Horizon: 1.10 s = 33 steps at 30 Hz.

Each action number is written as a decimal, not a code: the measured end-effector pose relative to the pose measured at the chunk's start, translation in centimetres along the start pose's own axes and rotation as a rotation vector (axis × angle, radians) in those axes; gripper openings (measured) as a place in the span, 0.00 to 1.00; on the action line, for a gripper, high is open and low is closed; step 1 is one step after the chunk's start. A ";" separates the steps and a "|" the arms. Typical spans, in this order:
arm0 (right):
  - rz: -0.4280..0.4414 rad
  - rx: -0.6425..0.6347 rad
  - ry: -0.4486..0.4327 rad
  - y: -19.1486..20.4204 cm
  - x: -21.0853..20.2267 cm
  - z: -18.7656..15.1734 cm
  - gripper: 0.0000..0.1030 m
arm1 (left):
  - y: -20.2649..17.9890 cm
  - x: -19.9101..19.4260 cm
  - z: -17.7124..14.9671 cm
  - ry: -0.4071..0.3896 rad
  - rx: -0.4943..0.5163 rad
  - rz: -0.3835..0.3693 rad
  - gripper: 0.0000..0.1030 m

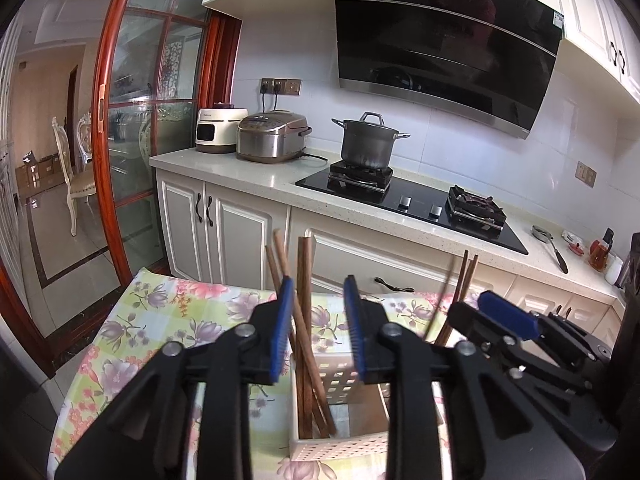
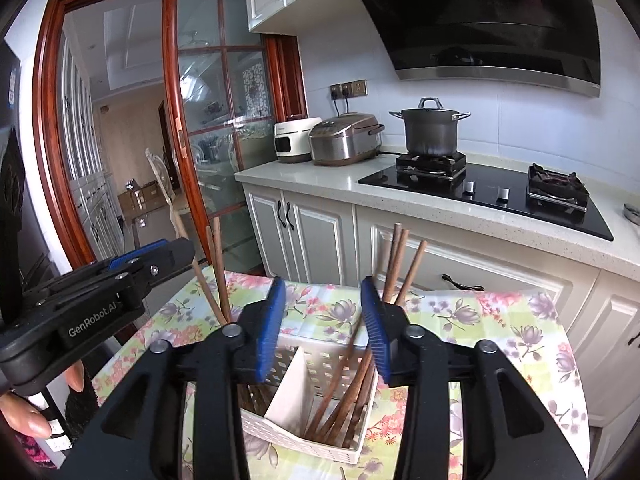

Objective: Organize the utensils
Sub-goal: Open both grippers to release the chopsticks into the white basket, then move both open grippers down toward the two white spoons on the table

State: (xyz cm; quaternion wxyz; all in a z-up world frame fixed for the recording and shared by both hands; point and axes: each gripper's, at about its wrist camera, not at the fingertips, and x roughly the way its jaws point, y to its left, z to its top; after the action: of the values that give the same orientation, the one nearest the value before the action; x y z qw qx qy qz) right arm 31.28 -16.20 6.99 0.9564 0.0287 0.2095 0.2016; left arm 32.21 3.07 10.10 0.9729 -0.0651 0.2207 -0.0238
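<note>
A white slotted utensil basket (image 1: 340, 446) (image 2: 304, 360) with a divider stands on a floral tablecloth (image 1: 132, 332) (image 2: 500, 320). Brown wooden chopsticks (image 1: 306, 320) lean in its left compartment, and more chopsticks (image 2: 394, 276) lean in its right one. My left gripper (image 1: 318, 328) hovers over the left compartment, jaws open and empty, chopsticks between the pads. My right gripper (image 2: 322, 328) hovers over the basket, open and empty. Each gripper shows at the edge of the other's view, the right one (image 1: 500, 312) and the left one (image 2: 156, 256).
Behind the table runs a counter (image 1: 248, 176) with a gas hob, a steel pot (image 1: 370, 142), a rice cooker (image 1: 272, 136) and a white cooker. White cabinets stand close behind the table's far edge. A glass sliding door (image 2: 216, 120) is on the left.
</note>
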 end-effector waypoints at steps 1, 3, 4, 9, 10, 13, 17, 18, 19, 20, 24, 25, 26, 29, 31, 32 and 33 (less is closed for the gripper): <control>-0.001 0.003 -0.002 -0.2 -0.1 0.0 0.38 | 0.2 -0.1 -0.1 -0.005 -0.006 0.002 0.38; -0.002 0.008 -0.007 -0.4 -0.5 -0.1 0.38 | 0.5 -0.6 -0.1 -0.015 -0.016 0.005 0.46; -0.002 0.010 -0.010 -0.5 -0.7 -0.1 0.38 | 0.8 -1.0 -0.2 -0.023 -0.023 0.008 0.51; -0.010 0.029 -0.021 -1.4 -2.5 -1.4 0.40 | 2.0 -3.4 -1.2 -0.074 -0.051 0.044 0.81; -0.009 0.037 -0.020 -1.5 -2.9 -1.8 0.42 | 2.4 -4.0 -1.7 -0.086 -0.057 0.058 0.88; -0.020 0.048 -0.019 -1.8 -3.9 -3.3 0.47 | 2.8 -5.2 -3.0 -0.107 -0.067 0.094 0.95; -0.027 0.071 0.005 -1.9 -4.9 -5.9 0.52 | 2.8 -6.5 -5.7 -0.102 -0.019 0.117 0.95; -0.028 0.080 0.013 -1.9 -5.1 -6.5 0.52 | 2.7 -6.7 -6.5 -0.097 0.002 0.125 0.95; -0.028 0.092 0.025 -2.0 -5.2 -7.3 0.52 | 2.5 -6.8 -7.3 -0.090 0.025 0.132 0.95; -0.027 0.105 0.033 -2.0 -5.4 -8.0 0.52 | 2.4 -7.0 -7.9 -0.085 0.039 0.137 0.95; -0.029 0.130 0.078 -2.0 -5.9 -10.9 0.53 | 2.3 -7.8 -11.0 -0.047 0.071 0.134 0.95; -0.027 0.140 0.094 -2.0 -5.9 -11.8 0.53 | 2.4 -8.0 -11.9 -0.036 0.071 0.129 0.95; -0.024 0.148 0.113 -1.9 -5.9 -12.5 0.53 | 2.4 -8.1 -12.5 -0.027 0.073 0.126 0.95; -0.031 0.161 0.161 -1.6 -5.6 -14.6 0.53 | 2.8 -8.7 -14.9 0.015 0.078 0.123 0.95; -0.020 0.171 0.200 -1.4 -5.2 -16.2 0.53 | 3.1 -8.9 -16.2 0.041 0.070 0.116 0.95; -0.016 0.176 0.214 -1.3 -5.1 -16.8 0.53 | 3.4 -8.9 -17.0 0.056 0.063 0.114 0.95; -0.010 0.178 0.232 -1.1 -4.8 -17.6 0.53 | 3.6 -9.0 -17.7 0.068 0.056 0.114 0.95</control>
State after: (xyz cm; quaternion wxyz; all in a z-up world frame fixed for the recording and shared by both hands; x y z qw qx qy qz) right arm 20.42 -19.61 -7.25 0.9204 0.0891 0.3358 0.1795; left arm 16.54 5.23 -2.36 0.9660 -0.0244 0.2564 0.0234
